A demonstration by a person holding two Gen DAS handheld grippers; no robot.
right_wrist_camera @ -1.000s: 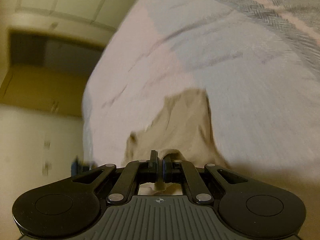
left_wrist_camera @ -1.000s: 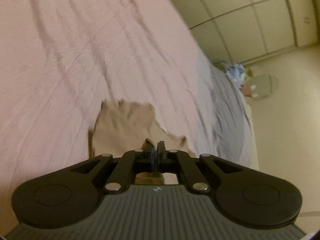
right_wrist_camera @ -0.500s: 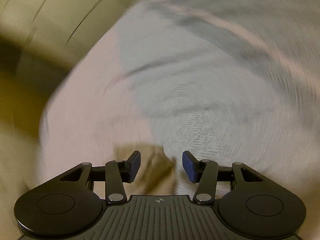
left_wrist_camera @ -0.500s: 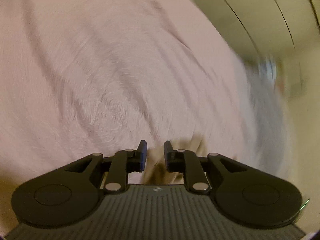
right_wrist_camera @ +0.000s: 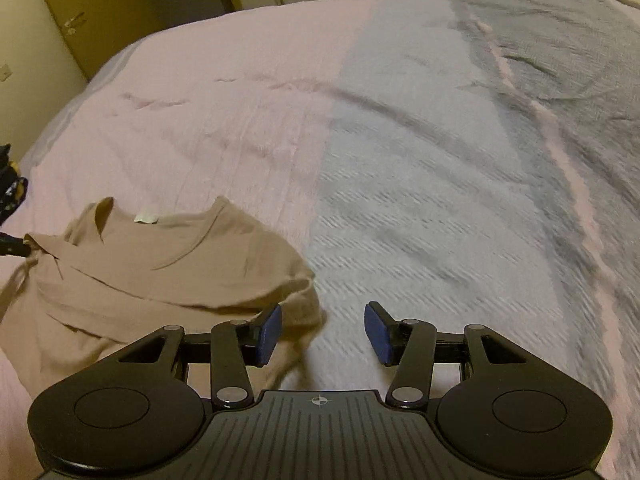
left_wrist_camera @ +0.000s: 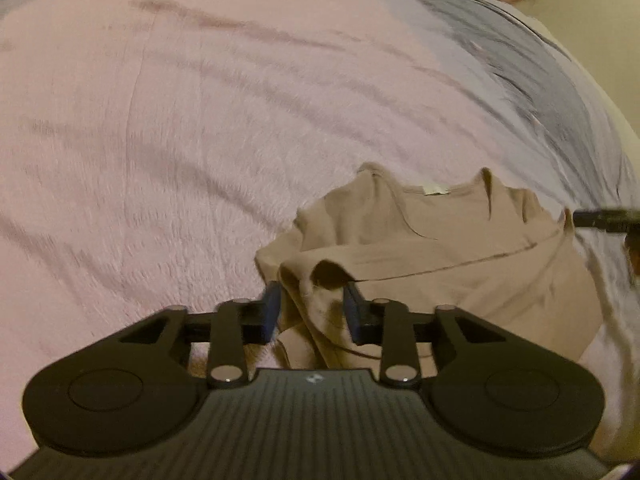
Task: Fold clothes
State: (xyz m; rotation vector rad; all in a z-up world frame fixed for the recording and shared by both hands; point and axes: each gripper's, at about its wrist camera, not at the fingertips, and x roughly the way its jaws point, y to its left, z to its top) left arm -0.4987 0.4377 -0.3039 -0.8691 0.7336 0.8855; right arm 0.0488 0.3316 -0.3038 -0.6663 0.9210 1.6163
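The shirt (left_wrist_camera: 440,248) is tan and lies crumpled on the bed (left_wrist_camera: 160,120) – on the pink part of the cover, right next to the grey part. Its neck points away from the tongs. The left tongs (left_wrist_camera: 312,312) are spread, with a bunched fold of the shirt between the pads. The right tongs (right_wrist_camera: 324,332) have just been opening and are spread wide – they sit at the shirt's edge and pinch nothing.

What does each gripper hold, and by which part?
Nothing clearly. The right gripper is open and empty. The left gripper stands open around a fold at the near edge of the shirt, not visibly pinching it.
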